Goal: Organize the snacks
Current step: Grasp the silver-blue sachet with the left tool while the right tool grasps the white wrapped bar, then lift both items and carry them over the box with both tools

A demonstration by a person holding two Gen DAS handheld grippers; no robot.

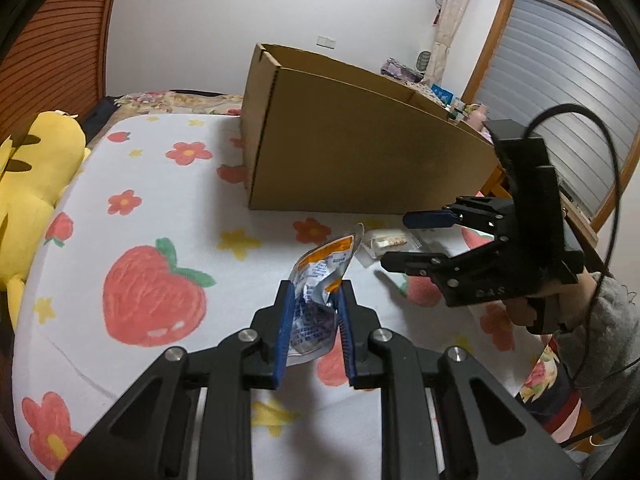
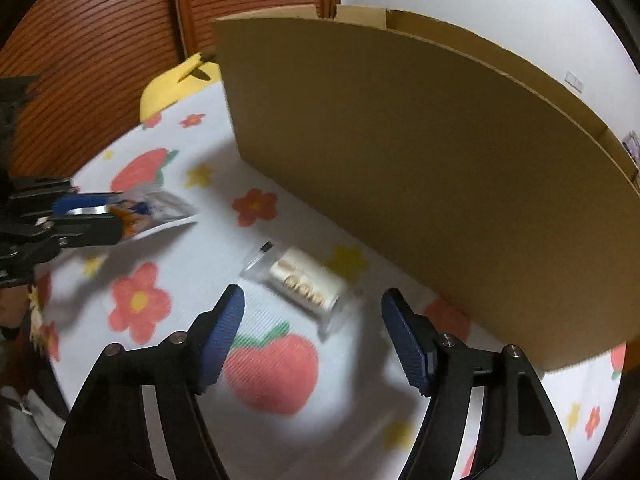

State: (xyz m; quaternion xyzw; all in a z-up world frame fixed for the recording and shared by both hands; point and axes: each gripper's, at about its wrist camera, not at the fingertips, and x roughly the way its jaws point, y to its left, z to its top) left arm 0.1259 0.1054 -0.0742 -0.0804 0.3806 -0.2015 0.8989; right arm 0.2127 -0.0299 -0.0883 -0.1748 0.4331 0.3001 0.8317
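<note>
Strawberry-and-flower bedding [image 1: 160,184] carries everything. Near its middle, the left gripper [image 1: 314,288] is clenched on a crinkled foil snack pouch [image 1: 320,276], held off the cover. The right gripper [image 2: 312,312], released and spread wide, hangs above a clear packet of biscuits [image 2: 304,284] lying just before the cardboard box [image 2: 420,160]. Blur smears the packet's print; the box's inside is hidden.
</note>
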